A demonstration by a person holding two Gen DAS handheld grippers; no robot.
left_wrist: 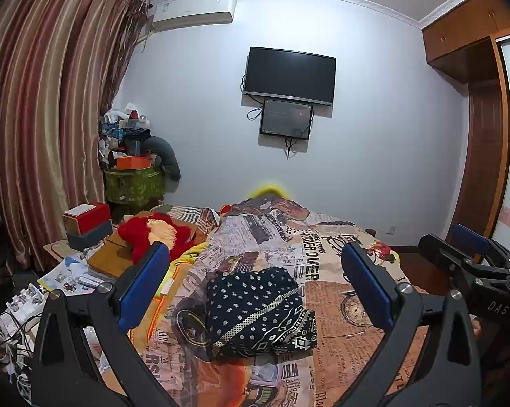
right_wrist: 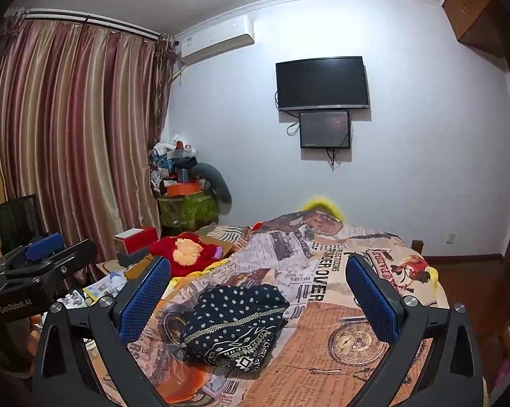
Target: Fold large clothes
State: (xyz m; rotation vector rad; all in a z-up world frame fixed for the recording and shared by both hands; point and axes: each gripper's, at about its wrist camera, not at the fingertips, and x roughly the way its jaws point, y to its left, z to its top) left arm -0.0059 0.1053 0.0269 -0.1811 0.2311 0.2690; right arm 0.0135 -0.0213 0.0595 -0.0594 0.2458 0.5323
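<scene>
A dark navy garment [left_wrist: 260,312] with white dots and a geometric border lies folded in a compact bundle on the newspaper-print bedspread [left_wrist: 326,305]. My left gripper [left_wrist: 255,254] hangs open above and short of it, nothing between its blue pads [left_wrist: 143,288]. In the right wrist view the same garment [right_wrist: 234,325] sits low and left of centre, and my right gripper [right_wrist: 258,261] is open and empty above the bedspread [right_wrist: 322,346]. Each view catches the other gripper at its edge: the right gripper [left_wrist: 472,254] and the left gripper [right_wrist: 44,257].
A red plush toy [left_wrist: 153,234] lies at the bed's left side beside stacked boxes [left_wrist: 85,227] and scattered papers [left_wrist: 68,274]. A cluttered pile on a green box [left_wrist: 132,156] fills the corner by striped curtains [left_wrist: 34,118]. Two screens [left_wrist: 288,74] hang on the far wall; a wooden wardrobe [left_wrist: 475,101] stands right.
</scene>
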